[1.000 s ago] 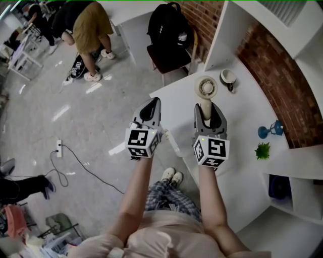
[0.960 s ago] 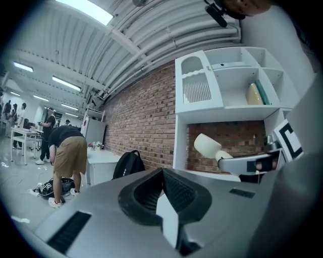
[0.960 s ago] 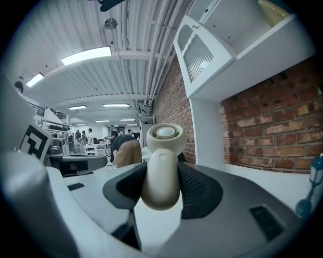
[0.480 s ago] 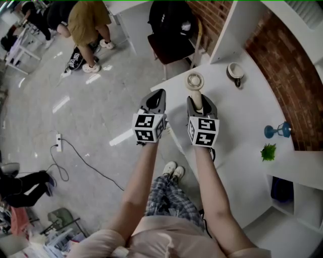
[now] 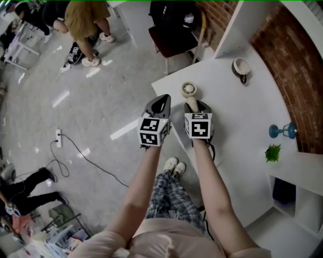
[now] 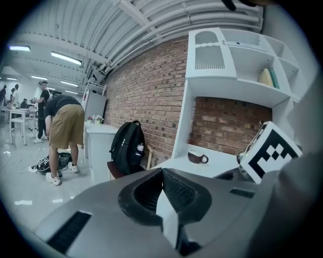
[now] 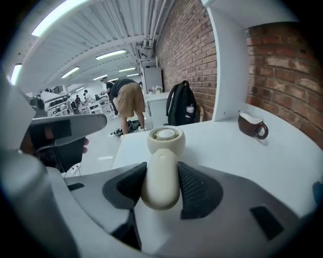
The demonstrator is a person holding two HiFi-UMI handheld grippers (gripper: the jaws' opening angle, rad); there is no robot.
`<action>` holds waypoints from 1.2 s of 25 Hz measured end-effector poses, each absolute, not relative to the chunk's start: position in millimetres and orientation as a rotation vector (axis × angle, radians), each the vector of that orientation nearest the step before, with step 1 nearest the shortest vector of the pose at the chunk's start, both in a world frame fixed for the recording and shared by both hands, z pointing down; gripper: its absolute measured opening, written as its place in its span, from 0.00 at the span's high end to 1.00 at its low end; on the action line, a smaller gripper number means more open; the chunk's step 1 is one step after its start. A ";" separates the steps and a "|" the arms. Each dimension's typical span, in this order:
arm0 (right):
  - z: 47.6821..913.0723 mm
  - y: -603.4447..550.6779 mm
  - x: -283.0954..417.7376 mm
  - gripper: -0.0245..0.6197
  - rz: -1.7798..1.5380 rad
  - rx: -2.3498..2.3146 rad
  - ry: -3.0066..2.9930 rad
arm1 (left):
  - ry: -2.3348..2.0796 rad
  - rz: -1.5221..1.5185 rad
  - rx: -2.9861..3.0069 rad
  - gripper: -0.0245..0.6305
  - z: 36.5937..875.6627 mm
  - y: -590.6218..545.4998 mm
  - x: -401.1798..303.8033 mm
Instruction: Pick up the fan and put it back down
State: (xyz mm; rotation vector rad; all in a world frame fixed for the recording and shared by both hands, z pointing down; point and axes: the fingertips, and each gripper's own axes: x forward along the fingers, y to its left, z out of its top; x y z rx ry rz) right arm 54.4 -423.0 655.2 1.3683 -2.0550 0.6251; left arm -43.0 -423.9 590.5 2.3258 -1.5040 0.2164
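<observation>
The fan [image 5: 189,89] is a small cream hand-held one with a round head and a thick handle. My right gripper [image 5: 198,107] is shut on that handle, and the head points away from me over the white table [image 5: 237,116] near its left corner. In the right gripper view both ribbed pads press the sides of the fan's handle [image 7: 160,166], with the right gripper [image 7: 160,184] around it. I cannot tell whether the fan touches the table. My left gripper [image 5: 159,104] hangs beside it, off the table's left edge. The left gripper [image 6: 164,194] is shut and holds nothing.
A brown mug [image 5: 241,67] stands at the table's far side by a white shelf unit and brick wall. A blue object [image 5: 281,131] and a small green plant [image 5: 273,152] sit at the right. A black backpack [image 5: 174,12] rests on a chair beyond the table. People stand on the floor further off.
Both grippers have come down. The right one has carried the fan lower and tipped it further downward toward the table; its grip on the handle is unchanged.
</observation>
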 end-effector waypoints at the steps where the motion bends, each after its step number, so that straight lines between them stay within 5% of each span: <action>1: 659.1 -421.2 54.5 0.64 0.627 1.351 -2.033 | -1.506 0.223 2.323 0.92 592.0 -422.5 -43.2; 8: 668.1 -414.7 52.8 0.62 0.674 1.272 -1.993 | -1.525 0.243 2.309 0.92 592.1 -419.7 -49.2; 12: 658.2 -412.8 56.2 0.32 0.734 1.312 -2.035 | -1.540 0.239 2.326 0.92 585.7 -417.6 -51.4; 18: 651.6 -403.2 54.4 0.23 0.782 1.293 -2.066 | -1.538 0.244 2.314 0.92 584.5 -408.9 -52.9; 24: 621.9 -397.9 66.1 0.25 0.764 1.344 -2.143 | -1.541 0.233 2.331 0.92 570.9 -401.7 -50.7; 30: 543.5 -391.9 99.1 0.56 0.606 1.510 -2.303 | -1.546 0.166 2.385 0.92 525.3 -387.4 -55.1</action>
